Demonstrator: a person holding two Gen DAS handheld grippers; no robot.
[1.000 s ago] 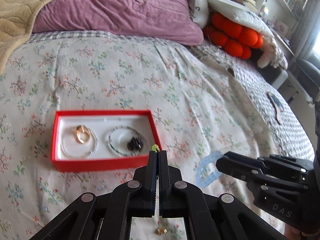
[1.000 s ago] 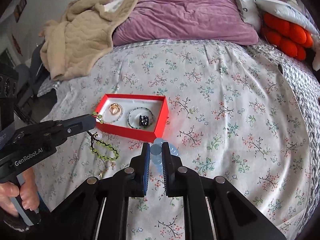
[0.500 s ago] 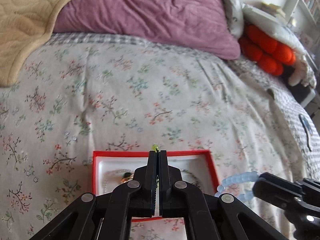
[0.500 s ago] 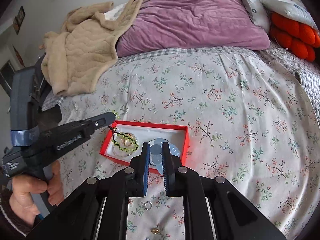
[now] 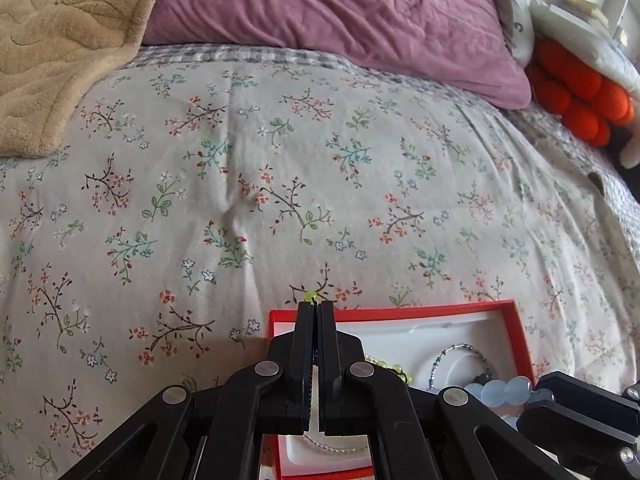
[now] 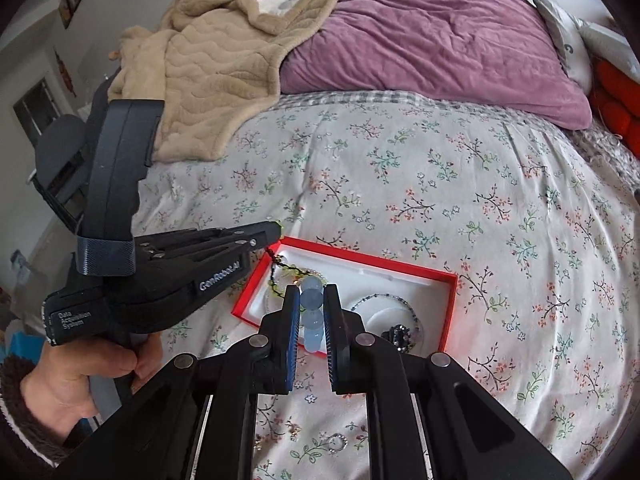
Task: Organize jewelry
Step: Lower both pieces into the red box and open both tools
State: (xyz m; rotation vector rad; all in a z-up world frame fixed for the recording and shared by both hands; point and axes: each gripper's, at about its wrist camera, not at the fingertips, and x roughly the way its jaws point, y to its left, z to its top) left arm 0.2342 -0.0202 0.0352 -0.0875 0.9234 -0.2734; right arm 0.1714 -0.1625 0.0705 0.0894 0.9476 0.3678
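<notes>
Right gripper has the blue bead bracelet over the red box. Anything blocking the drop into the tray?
No barrier visible. The blue bead bracelet hangs in the right gripper over the red box, which is open. The left gripper, dangling the green bead bracelet, crowds the left half; a beaded ring already occupies the right.

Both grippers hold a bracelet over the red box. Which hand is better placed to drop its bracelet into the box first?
Left, probably. The left gripper dangles its green bead bracelet already inside the red box. The right gripper clamps the blue bead bracelet nearer the box's front wall.
</notes>
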